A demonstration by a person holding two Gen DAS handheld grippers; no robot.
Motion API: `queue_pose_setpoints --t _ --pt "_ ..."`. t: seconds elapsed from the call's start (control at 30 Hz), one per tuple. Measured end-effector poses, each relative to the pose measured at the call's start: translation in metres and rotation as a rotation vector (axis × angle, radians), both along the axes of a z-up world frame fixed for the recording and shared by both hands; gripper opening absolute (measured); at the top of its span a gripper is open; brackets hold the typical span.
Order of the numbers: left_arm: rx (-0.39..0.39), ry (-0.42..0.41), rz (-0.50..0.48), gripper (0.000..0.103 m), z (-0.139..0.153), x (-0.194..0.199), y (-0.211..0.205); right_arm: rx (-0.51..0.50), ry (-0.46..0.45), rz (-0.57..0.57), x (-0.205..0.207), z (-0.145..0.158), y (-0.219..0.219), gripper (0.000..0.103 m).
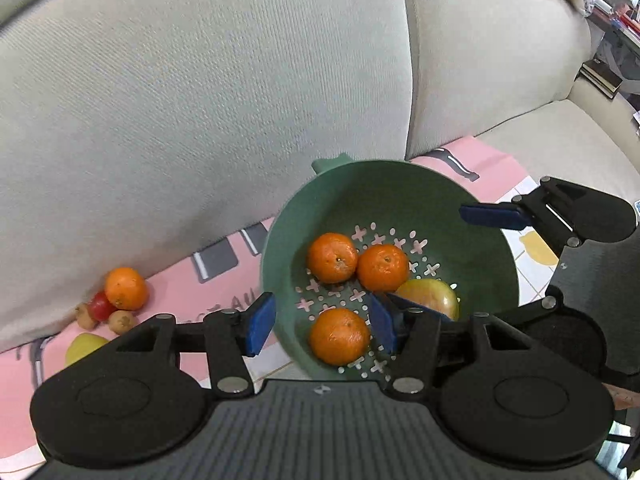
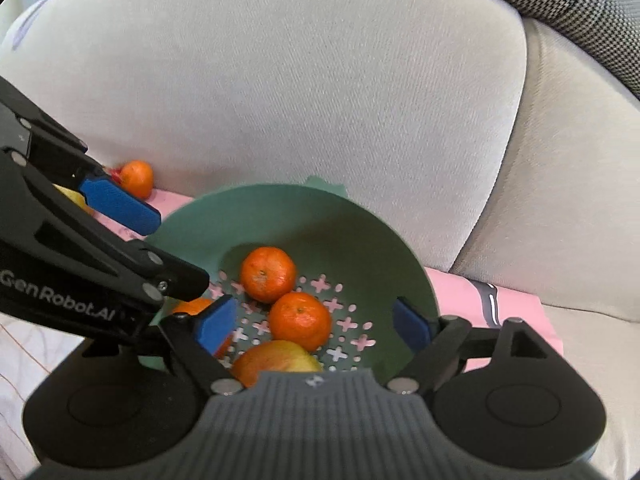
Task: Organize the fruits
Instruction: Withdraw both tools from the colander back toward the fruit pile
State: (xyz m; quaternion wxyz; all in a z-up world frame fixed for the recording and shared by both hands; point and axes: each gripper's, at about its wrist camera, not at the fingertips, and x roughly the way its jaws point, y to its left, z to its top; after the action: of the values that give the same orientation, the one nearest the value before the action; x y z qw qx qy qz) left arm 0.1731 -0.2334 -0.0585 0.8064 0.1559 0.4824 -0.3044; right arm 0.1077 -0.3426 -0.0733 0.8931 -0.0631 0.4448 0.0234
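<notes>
A green perforated bowl [image 1: 472, 184] stands on a pink mat against a sofa back. It holds three tangerines [image 1: 332, 258] and a yellow-red apple [image 1: 432, 298]. My left gripper [image 1: 320, 326] is open over the bowl's left rim, one finger outside and one inside, holding nothing. My right gripper [image 2: 316, 324] is open over the bowl [image 2: 348, 224], above the apple [image 2: 276, 360] and tangerines [image 2: 300, 320], holding nothing. A loose tangerine [image 1: 126, 288], a small red fruit [image 1: 100, 306], small brown fruits [image 1: 122, 321] and a yellow fruit [image 1: 84, 346] lie on the mat at left.
The grey sofa backrest [image 1: 200, 100] rises right behind the bowl. The pink mat [image 1: 224, 276] covers the seat. The sofa seat [image 1: 560, 136] runs on to the right, with cluttered shelves [image 1: 616, 20] beyond. A checked cushion [image 2: 592, 8] lies at the top right.
</notes>
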Motion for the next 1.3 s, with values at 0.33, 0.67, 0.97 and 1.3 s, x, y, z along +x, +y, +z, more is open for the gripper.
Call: queue_pose_setpoints --t 0.33,0.67,0.97,1.3 --pt "0.038 -0.133 0.047 0.063 0.023 -0.032 0.047 0.086 -0.049 -0.059 -0.027 0.024 0.036 0.083" --pt "0.024 -0.220 0.188 0.066 0.050 -0.058 0.132 0.191 -0.041 -0.070 -0.046 0.027 0.094 0.083" --pt "-0.049 -0.208 0.288 0.069 0.060 -0.063 0.190 0.186 -0.044 -0.039 -0.059 0.025 0.140 0.083" --pt "-0.100 -0.172 0.368 0.069 0.049 -0.056 0.232 0.165 -0.059 0.025 -0.048 0.022 0.179 0.083"
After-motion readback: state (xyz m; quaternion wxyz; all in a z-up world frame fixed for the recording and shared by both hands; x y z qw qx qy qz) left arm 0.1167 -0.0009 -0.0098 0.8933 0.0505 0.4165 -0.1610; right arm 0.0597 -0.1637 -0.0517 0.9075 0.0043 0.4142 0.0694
